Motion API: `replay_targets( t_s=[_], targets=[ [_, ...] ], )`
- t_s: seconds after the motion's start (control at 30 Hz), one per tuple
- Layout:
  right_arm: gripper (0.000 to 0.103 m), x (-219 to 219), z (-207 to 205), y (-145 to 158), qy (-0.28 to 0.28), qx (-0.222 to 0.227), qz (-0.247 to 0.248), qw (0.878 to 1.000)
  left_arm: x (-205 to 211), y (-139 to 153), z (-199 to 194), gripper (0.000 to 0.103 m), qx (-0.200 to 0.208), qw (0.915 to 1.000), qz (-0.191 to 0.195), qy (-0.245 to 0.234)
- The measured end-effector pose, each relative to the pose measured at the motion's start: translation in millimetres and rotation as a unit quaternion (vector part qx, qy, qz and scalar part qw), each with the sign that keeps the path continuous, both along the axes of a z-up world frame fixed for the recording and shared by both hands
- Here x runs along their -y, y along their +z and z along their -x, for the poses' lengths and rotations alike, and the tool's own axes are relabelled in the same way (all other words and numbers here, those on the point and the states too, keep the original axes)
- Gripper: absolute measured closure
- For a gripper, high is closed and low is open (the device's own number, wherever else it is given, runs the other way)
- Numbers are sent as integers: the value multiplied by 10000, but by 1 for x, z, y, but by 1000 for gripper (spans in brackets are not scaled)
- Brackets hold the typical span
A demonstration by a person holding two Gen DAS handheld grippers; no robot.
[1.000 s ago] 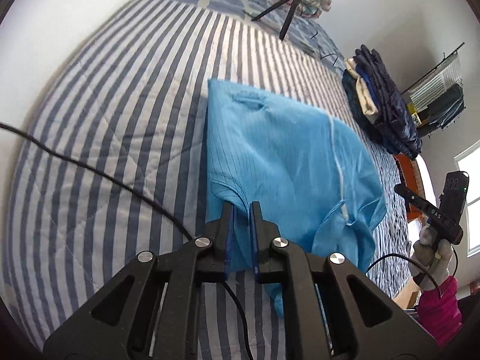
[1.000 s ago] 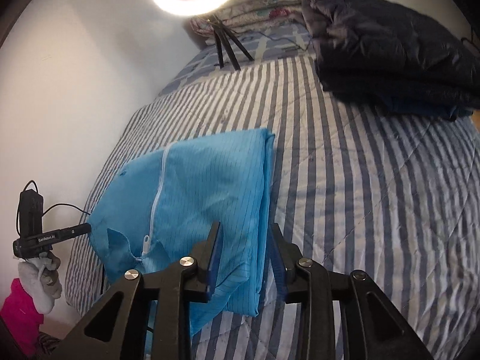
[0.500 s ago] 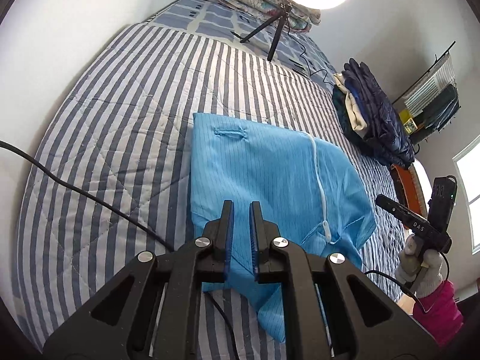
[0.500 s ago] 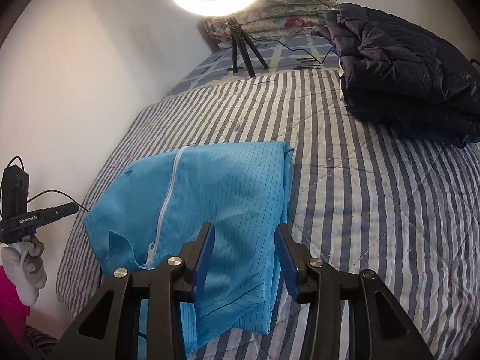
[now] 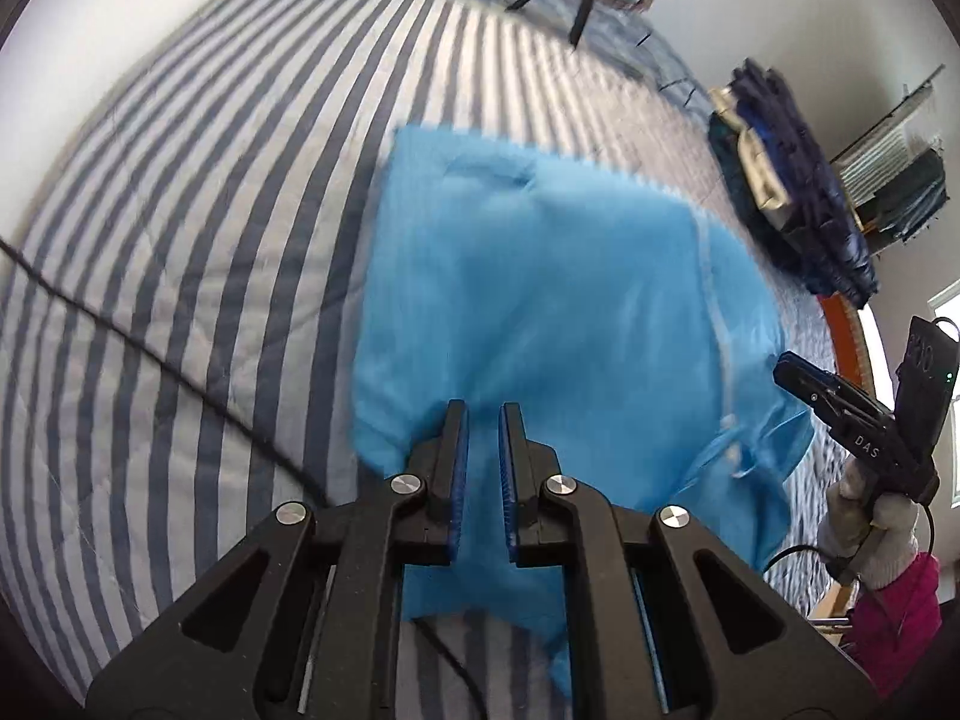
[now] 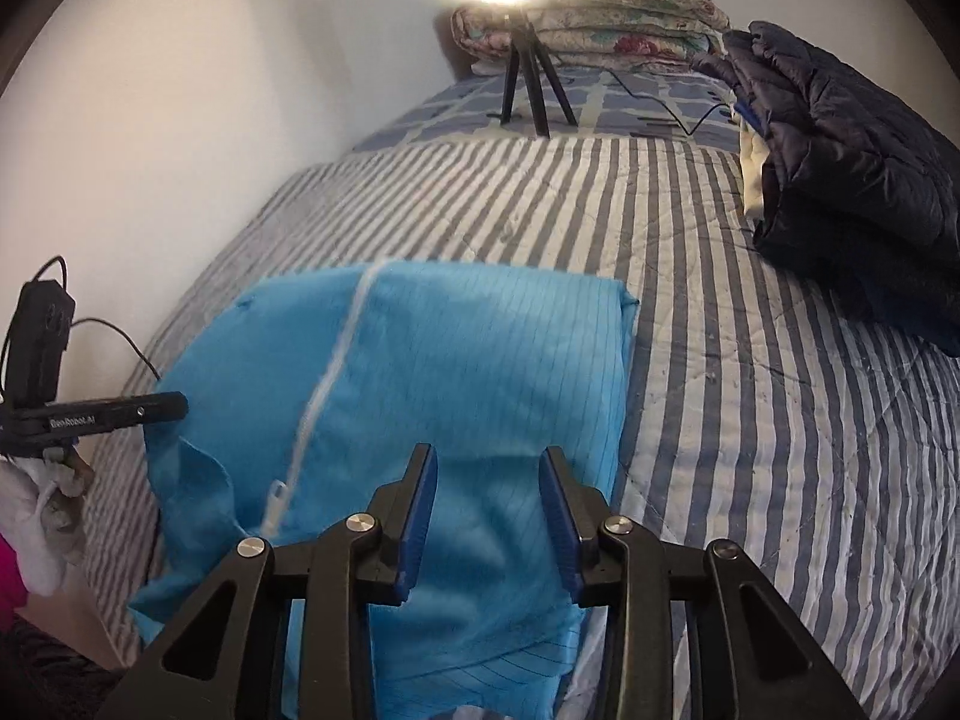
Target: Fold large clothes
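A bright blue garment [image 5: 540,312] with a white zipper lies partly folded on the striped bed; it also shows in the right wrist view [image 6: 456,384]. My left gripper [image 5: 480,420] sits over its near left edge, jaws narrowly apart with blue cloth showing between them; whether they pinch it is unclear. My right gripper [image 6: 487,468] is open and empty, hovering over the garment's near right part. The zipper pull [image 6: 277,489] hangs near the collar.
The striped quilt [image 6: 750,420] covers the bed. A pile of dark jackets [image 6: 852,192] lies at the right. A ring light on a tripod [image 6: 528,78] and folded blankets [image 6: 600,24] stand at the bed's head. A black cable [image 5: 150,354] crosses the quilt at left.
The left gripper moved forward over the garment and the view blurred. The right gripper opened wider and moved left over the cloth. The garment's near edge looks lifted and bunched.
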State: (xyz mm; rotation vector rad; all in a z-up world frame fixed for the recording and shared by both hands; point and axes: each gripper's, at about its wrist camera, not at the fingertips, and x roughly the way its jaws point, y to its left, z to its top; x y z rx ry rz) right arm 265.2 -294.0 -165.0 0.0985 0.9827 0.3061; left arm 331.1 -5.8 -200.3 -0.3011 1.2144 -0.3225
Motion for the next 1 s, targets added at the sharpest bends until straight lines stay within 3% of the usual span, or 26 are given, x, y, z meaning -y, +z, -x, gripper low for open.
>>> replay_targets(
  t_s=[0.1,0.2,0.33,0.6,0.8,1.0],
  targets=[
    [70,8,4,-33,-71,-411,353,9985,-3,-15,10,95,11,9999,12,-107],
    [69,13,11,-38,-96,-388,354,9986,0,-9,13,95,39,9994,-158,-291],
    [69,12,11,-24,-47,-371,435,9984,2,11,12,95,188,9992,-166,-314],
    [69,11,-3,39,-99,406,-24,9991,27,66,-6,95,924,9949,-20,-395],
    [69,-7,-32,57,-3,674,-167,9976,53,67,-34,95,1056,9937,17,-370],
    [70,-32,-57,44,267,625,-172,9975,77,50,-64,95,1038,9938,33,-408]
  ],
)
